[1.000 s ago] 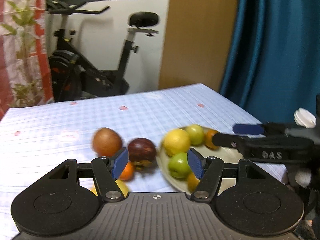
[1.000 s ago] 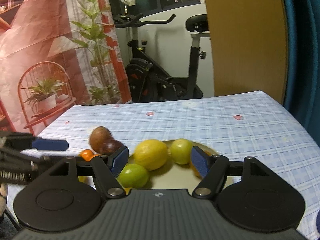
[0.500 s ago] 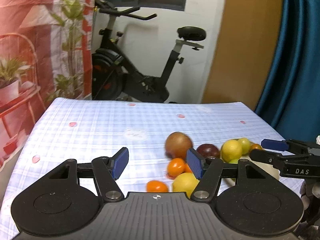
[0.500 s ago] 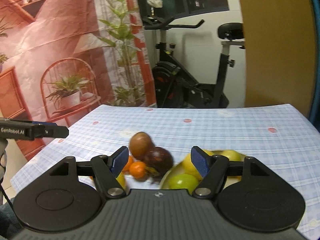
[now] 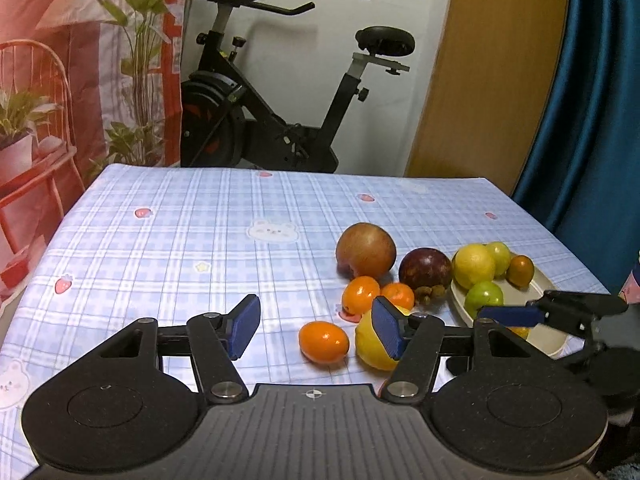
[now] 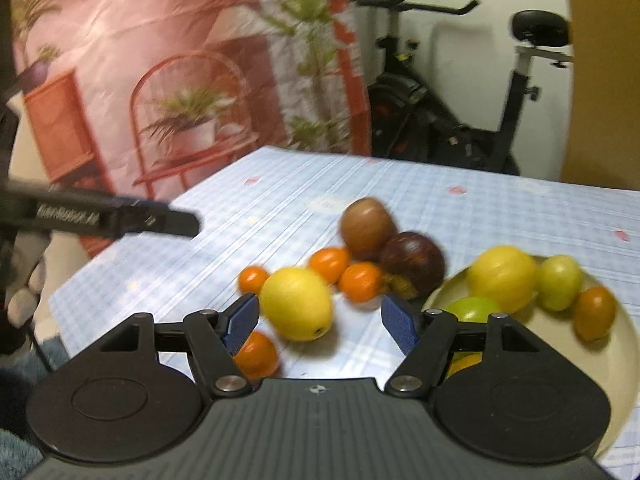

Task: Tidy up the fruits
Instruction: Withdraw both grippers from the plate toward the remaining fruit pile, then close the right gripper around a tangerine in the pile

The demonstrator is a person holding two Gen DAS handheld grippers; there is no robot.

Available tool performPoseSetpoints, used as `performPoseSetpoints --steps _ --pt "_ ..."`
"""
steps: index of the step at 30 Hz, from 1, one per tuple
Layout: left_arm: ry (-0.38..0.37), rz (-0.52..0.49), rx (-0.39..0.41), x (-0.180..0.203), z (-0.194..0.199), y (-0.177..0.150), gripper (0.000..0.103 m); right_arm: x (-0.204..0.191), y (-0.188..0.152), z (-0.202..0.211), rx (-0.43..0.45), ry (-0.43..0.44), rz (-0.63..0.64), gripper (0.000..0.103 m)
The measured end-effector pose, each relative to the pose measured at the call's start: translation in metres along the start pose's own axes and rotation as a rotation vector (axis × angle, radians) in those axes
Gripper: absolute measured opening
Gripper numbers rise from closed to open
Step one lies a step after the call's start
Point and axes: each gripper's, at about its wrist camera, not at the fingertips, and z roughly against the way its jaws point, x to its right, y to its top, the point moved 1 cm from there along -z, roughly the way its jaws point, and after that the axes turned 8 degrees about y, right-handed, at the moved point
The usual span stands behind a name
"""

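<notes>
Left wrist view: loose fruit on the checked cloth of the bench (image 5: 168,240), to the right of centre. A red-brown apple (image 5: 366,250) farthest back, a dark purple mangosteen (image 5: 426,268) just right of it, two small oranges (image 5: 360,294) in front, touching each other. Nearer still, one oval orange (image 5: 324,342) alone, and beside it a yellow lemon (image 5: 374,346) partly hidden behind the right blue pad. Further right, a pale plate (image 5: 540,284) near the bench edge, carrying a lemon, two green fruits and a small brownish one.

Left tool (image 5: 316,330) with jaws parted about half way, having just been closing a little; nothing pinched, only bare cloth and the oval orange seen between the pads, no contact. Right tool (image 5: 504,316) reaching in from the right above the plate's near rim.

Right wrist view, blurred: right tool (image 6: 320,320) jaws standing apart, gripping nothing; the loose lemon (image 6: 296,304) beyond the gap, close to the left pad, contact not clear. Plate (image 6: 616,344) at right. Left tool's black finger (image 6: 120,216) entering from the left, above the bench.

Beyond the bench: an exercise bike (image 5: 256,96), a white wall, a wooden panel, a teal curtain at right, a printed pink hanging with plants at left.
</notes>
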Motion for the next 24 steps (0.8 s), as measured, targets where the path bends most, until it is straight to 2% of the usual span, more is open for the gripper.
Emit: performPoseSetpoints --steps 4,6,9,17,24 --pt "0.007 0.01 -0.012 -0.007 -0.002 -0.003 0.063 -0.007 -0.006 -0.012 -0.038 0.038 0.013 0.069" --pt "0.011 0.022 -0.017 -0.01 -0.004 -0.002 0.062 -0.01 -0.009 -0.018 -0.061 0.056 0.022 0.064" --pt "0.015 0.041 -0.027 -0.016 -0.007 -0.003 0.057 -0.015 -0.012 -0.027 -0.093 0.074 0.043 0.06" --pt "0.013 0.077 -0.056 -0.022 -0.015 -0.006 0.054 -0.021 -0.018 -0.047 -0.149 0.085 0.065 0.054" --pt "0.004 0.069 -0.067 -0.018 -0.018 -0.007 0.054 -0.019 -0.02 -0.052 -0.154 0.092 0.06 0.038"
